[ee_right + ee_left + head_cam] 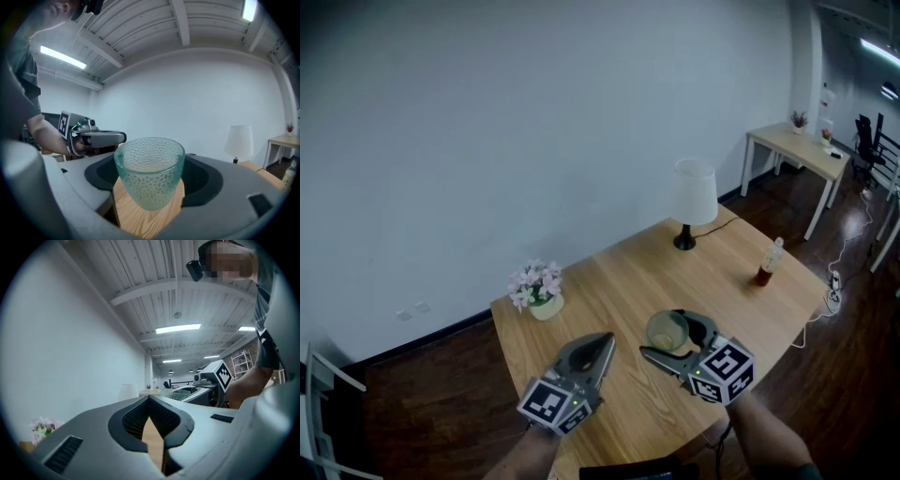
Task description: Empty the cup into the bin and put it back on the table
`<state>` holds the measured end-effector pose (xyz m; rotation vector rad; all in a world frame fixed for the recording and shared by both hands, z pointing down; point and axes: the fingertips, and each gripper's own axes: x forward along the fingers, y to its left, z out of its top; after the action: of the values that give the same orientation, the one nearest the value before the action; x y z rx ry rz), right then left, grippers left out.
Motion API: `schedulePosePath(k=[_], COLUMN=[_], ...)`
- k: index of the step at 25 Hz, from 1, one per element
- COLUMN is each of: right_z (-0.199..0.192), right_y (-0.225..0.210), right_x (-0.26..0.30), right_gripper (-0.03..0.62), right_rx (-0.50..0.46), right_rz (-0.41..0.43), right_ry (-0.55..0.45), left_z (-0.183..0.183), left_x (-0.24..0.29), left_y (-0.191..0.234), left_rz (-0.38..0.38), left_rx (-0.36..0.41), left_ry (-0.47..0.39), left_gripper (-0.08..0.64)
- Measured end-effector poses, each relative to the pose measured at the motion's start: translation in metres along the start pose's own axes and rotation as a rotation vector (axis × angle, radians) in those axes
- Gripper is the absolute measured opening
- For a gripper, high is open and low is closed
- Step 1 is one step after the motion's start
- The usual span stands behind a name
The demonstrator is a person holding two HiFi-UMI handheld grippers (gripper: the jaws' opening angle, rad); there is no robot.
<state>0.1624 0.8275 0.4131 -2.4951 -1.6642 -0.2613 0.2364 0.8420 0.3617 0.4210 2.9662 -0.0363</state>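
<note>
Cup (149,173) is upright between the right gripper (661,335) jaws, which are spread to cup width and sit against its sides, over the table (623,281) near the front edge. Left gripper (606,337) jaws are closed together with nothing between them.

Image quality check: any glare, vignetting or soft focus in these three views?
Head view: dim, bluish, dark corners, glare on the floor at right. Left gripper view: strong fisheye with a black rim, ceiling lights blown out, jaws slightly soft up close. Right gripper view: same fisheye rim, cup sharp, light strip blown out.
</note>
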Motion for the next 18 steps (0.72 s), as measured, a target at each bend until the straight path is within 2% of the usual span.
schedulePosePath(k=[5,11,15,18], right_z=[0.021,0.035,0.041,0.045], right_y=[0.007,0.011,0.013,0.010], right_x=[-0.015,-0.036,-0.051,-0.065], right_gripper=[0.396,0.396,0.396,0.396], right_rx=[-0.006,-0.013,-0.013,-0.012], right_rz=[-0.020,-0.046,-0.083,-0.122], right_ry=[-0.023,-0.041,-0.041,-0.038], left_z=[0.026,0.040,0.055,0.064], left_x=[-0.004,-0.003,0.000,0.004], left_y=[-0.014,-0.035,-0.054,-0.069], left_rz=[-0.041,-0.095,-0.166,-0.218], left_rx=[0.044,0.085,0.124,0.125], left_ry=[-0.041,-0.048,-0.078,-0.100], left_gripper=[-0.006,-0.006,-0.006,-0.006])
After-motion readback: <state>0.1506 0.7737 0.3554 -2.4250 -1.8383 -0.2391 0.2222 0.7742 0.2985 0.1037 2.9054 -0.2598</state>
